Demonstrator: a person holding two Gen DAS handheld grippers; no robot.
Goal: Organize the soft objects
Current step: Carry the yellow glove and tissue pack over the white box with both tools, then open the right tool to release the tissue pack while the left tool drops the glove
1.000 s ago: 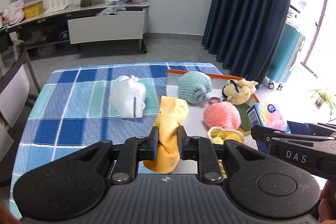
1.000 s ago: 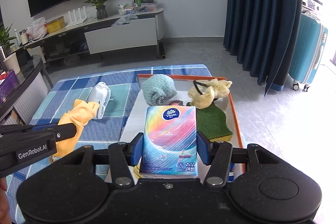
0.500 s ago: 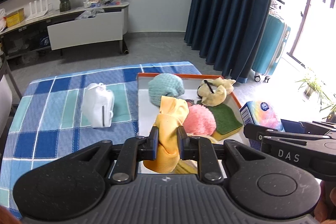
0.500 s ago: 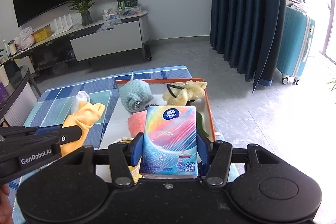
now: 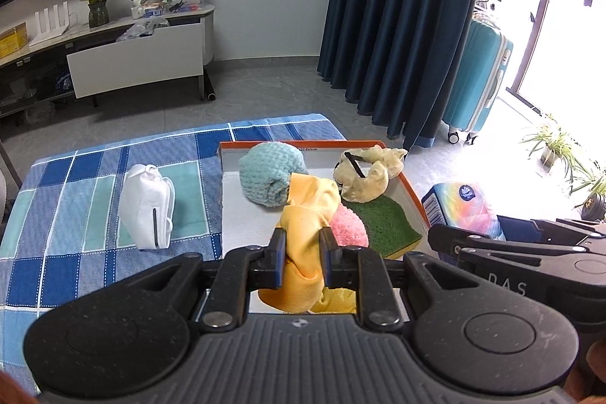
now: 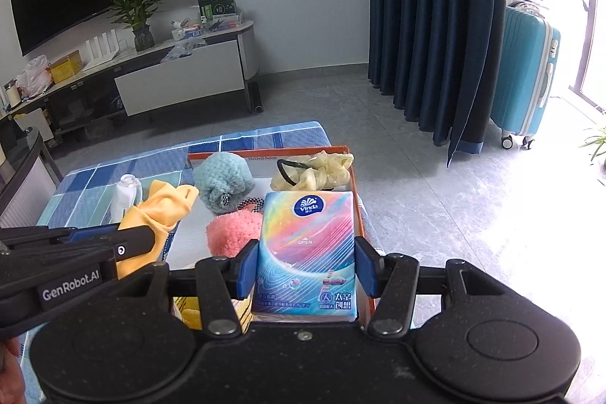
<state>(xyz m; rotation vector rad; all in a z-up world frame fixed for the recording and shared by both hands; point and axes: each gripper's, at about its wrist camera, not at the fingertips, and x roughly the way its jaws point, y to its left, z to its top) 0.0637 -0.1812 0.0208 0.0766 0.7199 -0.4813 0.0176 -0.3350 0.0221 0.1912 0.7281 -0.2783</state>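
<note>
My left gripper (image 5: 302,254) is shut on a yellow cloth (image 5: 307,214) and holds it above the orange-rimmed tray (image 5: 411,182). My right gripper (image 6: 306,265) is shut on a rainbow Vinda tissue pack (image 6: 307,245), held above the tray's right side (image 6: 354,173). In the tray lie a teal knitted roll (image 5: 267,173), a pink fluffy ball (image 5: 348,226), a cream scrunchie with a black hair tie (image 5: 369,173) and a green sponge (image 5: 386,222). The cloth (image 6: 163,211) and the tissue pack (image 5: 464,209) each show in the other wrist view.
A white pouch (image 5: 147,207) stands on the blue checked tablecloth (image 5: 75,214) left of the tray. More yellow items lie at the tray's near end (image 6: 189,313). Beyond the table are a TV cabinet (image 5: 132,59), dark blue curtains (image 5: 397,25) and a teal suitcase (image 5: 477,82).
Both grippers have moved right with their loads: the yellow cloth now hangs over the tray's middle, and the tissue pack sits nearer the tray's right rim. Both grips are unchanged.
</note>
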